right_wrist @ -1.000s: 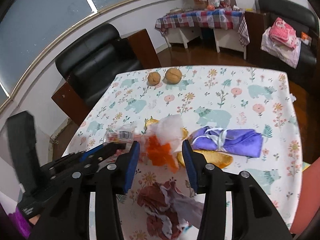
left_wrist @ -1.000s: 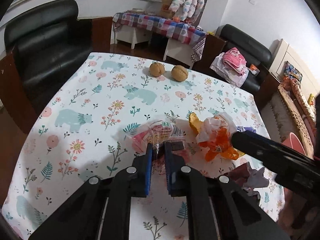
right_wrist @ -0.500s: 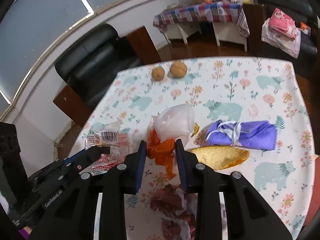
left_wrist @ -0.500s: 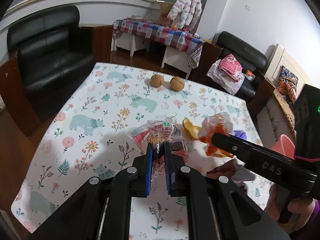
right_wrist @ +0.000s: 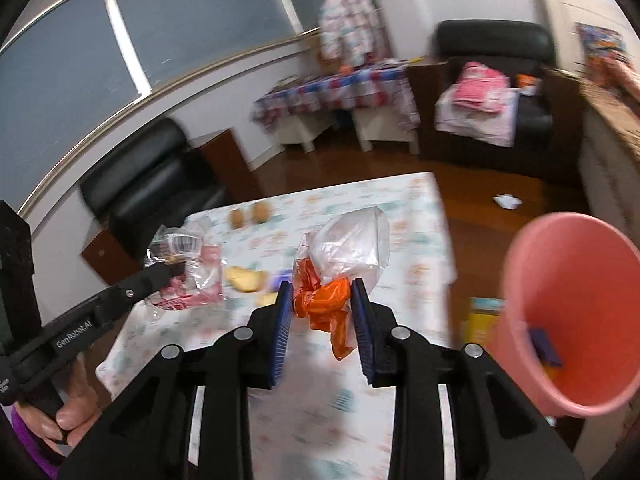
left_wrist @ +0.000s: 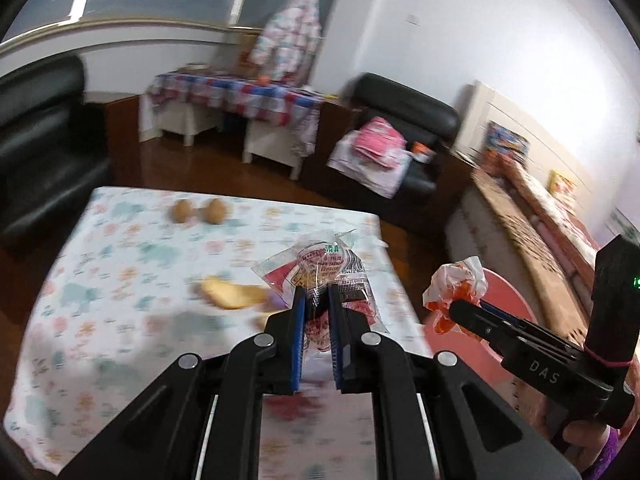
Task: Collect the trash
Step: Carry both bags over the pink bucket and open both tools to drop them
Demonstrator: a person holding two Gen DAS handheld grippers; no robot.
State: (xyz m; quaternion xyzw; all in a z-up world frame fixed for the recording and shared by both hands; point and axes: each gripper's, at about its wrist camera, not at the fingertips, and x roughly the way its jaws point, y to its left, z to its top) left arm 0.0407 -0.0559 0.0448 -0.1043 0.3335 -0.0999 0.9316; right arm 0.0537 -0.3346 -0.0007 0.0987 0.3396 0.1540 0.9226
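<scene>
Above the table [left_wrist: 120, 320], both grippers had lifted since half a second earlier. The left gripper [left_wrist: 316, 300] stayed clamped on the wrapper [left_wrist: 320, 268]; right of it, the right gripper [right_wrist: 322, 296] pinched the bag [right_wrist: 340, 264] beside the bin [right_wrist: 568, 320], where a blue scrap [right_wrist: 546, 346] lay.

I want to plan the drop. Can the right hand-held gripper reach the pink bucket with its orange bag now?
Probably yes. The right hand-held gripper holds the orange bag, and the pink bucket stands beside it, mouth open, nothing between them.
</scene>
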